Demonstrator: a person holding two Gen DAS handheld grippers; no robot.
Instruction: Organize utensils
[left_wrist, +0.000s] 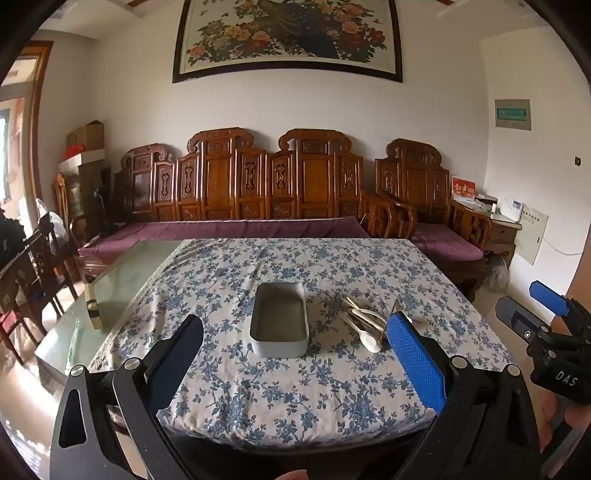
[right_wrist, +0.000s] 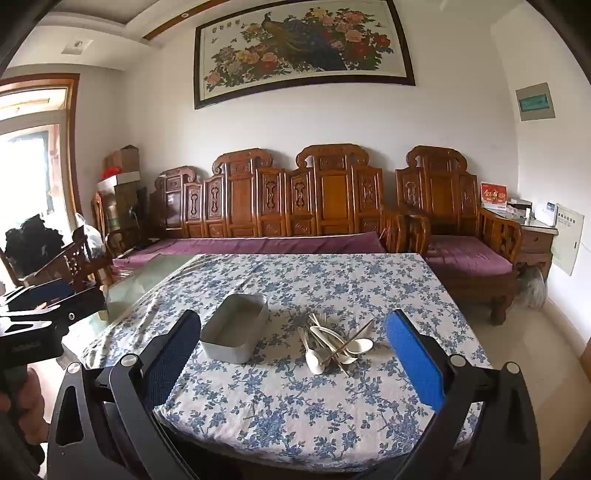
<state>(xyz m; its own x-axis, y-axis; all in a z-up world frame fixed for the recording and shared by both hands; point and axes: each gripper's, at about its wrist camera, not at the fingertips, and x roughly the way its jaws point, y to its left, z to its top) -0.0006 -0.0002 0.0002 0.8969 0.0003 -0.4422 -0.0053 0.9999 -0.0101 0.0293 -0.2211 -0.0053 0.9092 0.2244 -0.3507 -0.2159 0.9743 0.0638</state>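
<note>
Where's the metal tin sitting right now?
The metal tin sits empty near the middle of the floral tablecloth, just left of the utensil pile, apart from it in both views.

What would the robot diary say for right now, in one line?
stage: start | left gripper: open, empty | right gripper: open, empty | utensils: piled beside tin | tin: empty

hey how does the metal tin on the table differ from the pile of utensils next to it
The metal tin is a single grey rectangular container, while the utensil pile is a loose heap of white spoons and thin chopsticks crossing each other. The tin has nothing in it and sits squarely; the utensils lie jumbled at mixed angles. The tin is to the left, the pile to its right, apart from it. Both rest on the blue floral tablecloth, untouched by either gripper.
</note>
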